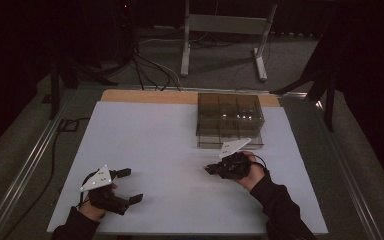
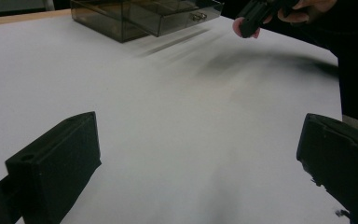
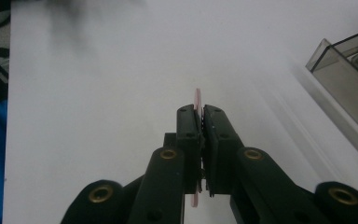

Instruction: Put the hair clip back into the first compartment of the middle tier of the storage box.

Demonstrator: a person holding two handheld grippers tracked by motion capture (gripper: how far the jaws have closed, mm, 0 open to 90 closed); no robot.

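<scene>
A: Landmark was the smoky clear organiser box [image 1: 230, 120], at the far side of the white table sheet [image 1: 170, 150]. Right gripper [image 1: 211, 170] sat just in front of the box, near its front drawer. Jaws clenched.

B: On what?

A: A thin pink disc [image 3: 197, 100], held edge-on. In the right gripper view only its rim poked above the pads, with a sliver below them. Could have been a token or a button; too thin to tell.

B: And the left?

A: Left gripper [image 1: 130, 186] was well away from the box, down at the near left of the sheet. Jaws spread wide, nothing between them, hovering over bare sheet.

B: Risks from there?

A: Main one, in my judgement: the grip was on a slim edge, so any twist of the wrist could have let the disc pivot or squirt out and roll off across the sheet. Second: if the disc was bound for the box, the drawer looked shut or nearly so, and a gripper nudging the front could have shoved the light box back instead of opening it. The free left gripper was too far from the box to steady it.
</scene>
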